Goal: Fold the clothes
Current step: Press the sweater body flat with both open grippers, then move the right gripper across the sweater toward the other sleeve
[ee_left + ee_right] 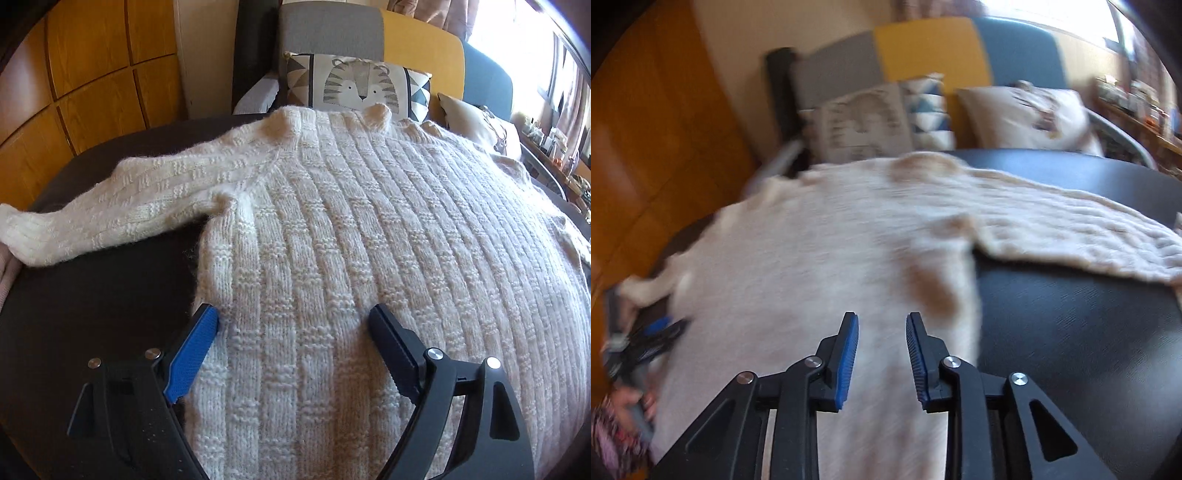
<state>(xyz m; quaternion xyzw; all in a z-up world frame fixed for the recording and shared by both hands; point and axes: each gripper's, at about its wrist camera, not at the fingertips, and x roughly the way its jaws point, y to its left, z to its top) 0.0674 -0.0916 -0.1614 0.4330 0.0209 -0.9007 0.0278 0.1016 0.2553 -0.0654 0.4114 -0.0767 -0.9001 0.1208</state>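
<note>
Spread wide, the left tool point(293, 315) is straddling the cream ribbed knit sweater's point(369, 229) side edge on the dark round table point(96, 295); the right tool point(882, 321), narrowly parted and holding nothing, is hovering over the body. Closing now is risking pinching one layer only, dragging the loose knit askew.

Your daylight glares from the window point(517, 37) far right of the jaws; your right wrist view is motion-blurred, fisheye-bent at the edges.

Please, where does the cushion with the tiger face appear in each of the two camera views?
Left wrist view: the tiger cushion is at top centre, sharp, just behind the collar of the cream sweater.
Right wrist view: the same cushion is upper left of centre, blurred, its print faint, behind the sweater.
Shared landmark: the yellow panel of the sofa back rises behind the cushion in both views.
</note>
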